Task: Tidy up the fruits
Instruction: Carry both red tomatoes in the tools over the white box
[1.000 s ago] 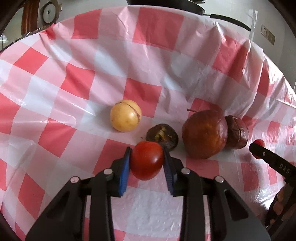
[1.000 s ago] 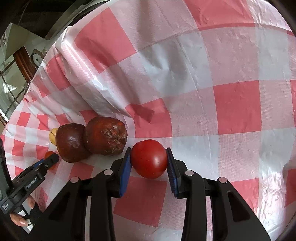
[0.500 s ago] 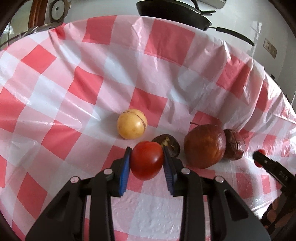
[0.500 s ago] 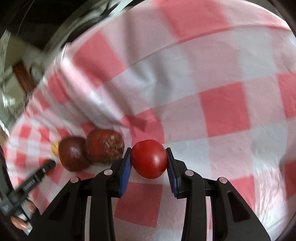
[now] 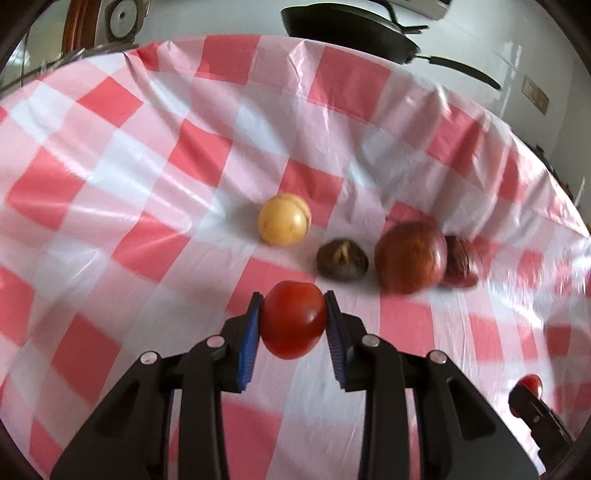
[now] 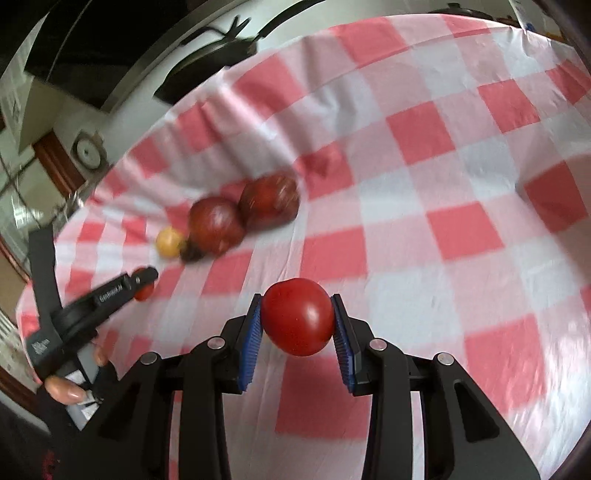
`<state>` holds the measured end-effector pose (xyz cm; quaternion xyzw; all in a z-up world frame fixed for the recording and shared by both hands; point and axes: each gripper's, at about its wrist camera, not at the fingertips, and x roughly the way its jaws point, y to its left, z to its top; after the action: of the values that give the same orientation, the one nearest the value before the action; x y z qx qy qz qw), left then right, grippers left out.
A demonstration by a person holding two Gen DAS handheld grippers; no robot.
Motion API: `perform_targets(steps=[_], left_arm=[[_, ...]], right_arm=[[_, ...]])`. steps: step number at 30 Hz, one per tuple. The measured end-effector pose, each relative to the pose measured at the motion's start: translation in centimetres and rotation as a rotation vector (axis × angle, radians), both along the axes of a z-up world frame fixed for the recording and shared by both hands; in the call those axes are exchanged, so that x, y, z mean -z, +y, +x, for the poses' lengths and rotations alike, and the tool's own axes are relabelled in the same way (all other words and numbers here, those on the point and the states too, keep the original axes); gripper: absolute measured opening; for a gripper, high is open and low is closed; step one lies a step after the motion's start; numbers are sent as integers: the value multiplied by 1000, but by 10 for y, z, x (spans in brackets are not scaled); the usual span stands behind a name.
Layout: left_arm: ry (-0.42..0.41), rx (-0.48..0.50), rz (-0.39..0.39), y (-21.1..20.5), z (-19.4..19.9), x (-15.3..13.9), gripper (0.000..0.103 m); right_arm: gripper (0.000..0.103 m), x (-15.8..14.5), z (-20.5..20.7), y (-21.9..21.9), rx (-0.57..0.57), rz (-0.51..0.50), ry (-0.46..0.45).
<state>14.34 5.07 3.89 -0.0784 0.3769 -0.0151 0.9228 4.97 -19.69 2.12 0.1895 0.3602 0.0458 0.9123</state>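
Left tongs [image 5: 293,319] are closed tight on a red tomato [image 5: 293,319], with a blue pad pressing each side so the round fruit cannot slip out. From the left wrist camera the tomato hangs a bit above the worktop [image 5: 110,206], which wears a red and white checked cloth. Past it, toward the far edge, four other fruits sit in a loose row: a yellow fruit [image 5: 284,224], then a small dark fruit [image 5: 342,259], then a big brown fruit [image 5: 410,256] touching a wrinkled dark red fruit [image 5: 461,261] on its right. At the bottom right corner of this view the tip of the right tongs [image 5: 526,389] peeks in with something red in it. A black pan [image 5: 351,29] sits behind the far edge. From the right wrist camera, the right tongs [image 6: 297,322] are also shut on a second red tomato [image 6: 297,322], held the same way, side to side, above the cloth. The row of fruits lies far off to the upper left here, and it looks blurry. The left tongs show at the left with a hand [image 6: 70,384] holding them. Both tomatoes look alike, so my guess is they are being carried to sit together, apart from the brown and yellow ones. Neither tomato has been set down yet.
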Motion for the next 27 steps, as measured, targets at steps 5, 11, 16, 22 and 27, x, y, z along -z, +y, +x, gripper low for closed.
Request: perform_targets(steps=[5, 11, 16, 22, 27], left_arm=[[-12, 63, 14, -2, -49, -4, 33], [-37, 93, 18, -3, -101, -5, 33], [-43, 74, -37, 18, -140, 1, 33], [-107, 47, -104, 43, -181, -17, 33], [-121, 55, -50, 48, -213, -26, 33]], right_arm=[[36, -2, -17, 21, -27, -15, -3], [36, -4, -50, 43, -93, -18, -8], [36, -3, -70, 53, -118, -22, 10], [36, -13, -106, 72, -179, -90, -17], [36, -16, -128, 84, -211, -140, -17]])
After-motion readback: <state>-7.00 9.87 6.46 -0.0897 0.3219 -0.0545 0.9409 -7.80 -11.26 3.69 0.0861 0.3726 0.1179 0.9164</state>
